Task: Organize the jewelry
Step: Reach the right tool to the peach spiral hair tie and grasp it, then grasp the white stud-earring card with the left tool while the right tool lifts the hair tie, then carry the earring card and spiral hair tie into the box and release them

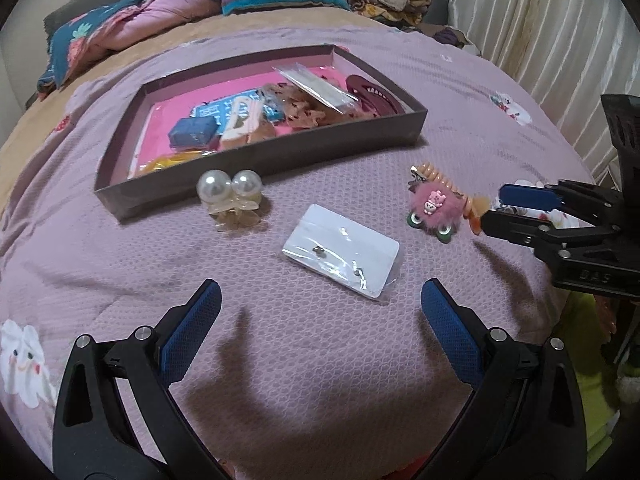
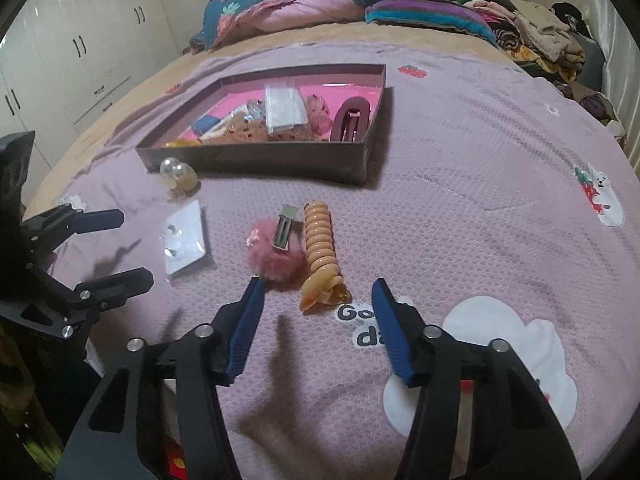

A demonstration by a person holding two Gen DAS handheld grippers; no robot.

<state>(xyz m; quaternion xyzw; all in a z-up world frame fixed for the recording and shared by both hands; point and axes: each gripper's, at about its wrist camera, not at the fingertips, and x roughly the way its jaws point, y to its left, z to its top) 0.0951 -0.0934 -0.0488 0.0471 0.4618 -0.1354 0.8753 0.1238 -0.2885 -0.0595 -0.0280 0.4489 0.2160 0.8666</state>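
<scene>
Right gripper (image 2: pixel 318 300) hangs low over the bed (image 2: pixel 460 184), jaws apart, nothing clamped. Coil tie (image 2: pixel 320 256) lies just ahead of the gap; its near end with an amber bit sits between the fingertips' lines, not touched as far as the view shows. Pink pompom clip (image 2: pixel 276 258) lies beside the coil tie on the left, touching the left fingertip or just short of it; cannot tell which.

Left gripper (image 1: pixel 320 300) also over the bed, jaws wide apart, empty. Earring card (image 1: pixel 340 252) lies just ahead of its gap, flat, in a clear sleeve.

Coil tie: peach-orange spiral, glossy, stretched in a line pointing away from the gripper. Pompom clip: fluffy pink ball, metal clip bar on top in the right view; small pink figure and green discs on its face in the left view. Earring card: white, rounded corners, small dark studs.

Pearl clip (image 1: pixel 230 200), two big pearls on a clear claw, stands just in front of the box (image 1: pixel 264 160). Box is shallow, dark-walled, pink-lined, holds assorted hair things, including a maroon claw clip (image 2: pixel 350 120).
</scene>
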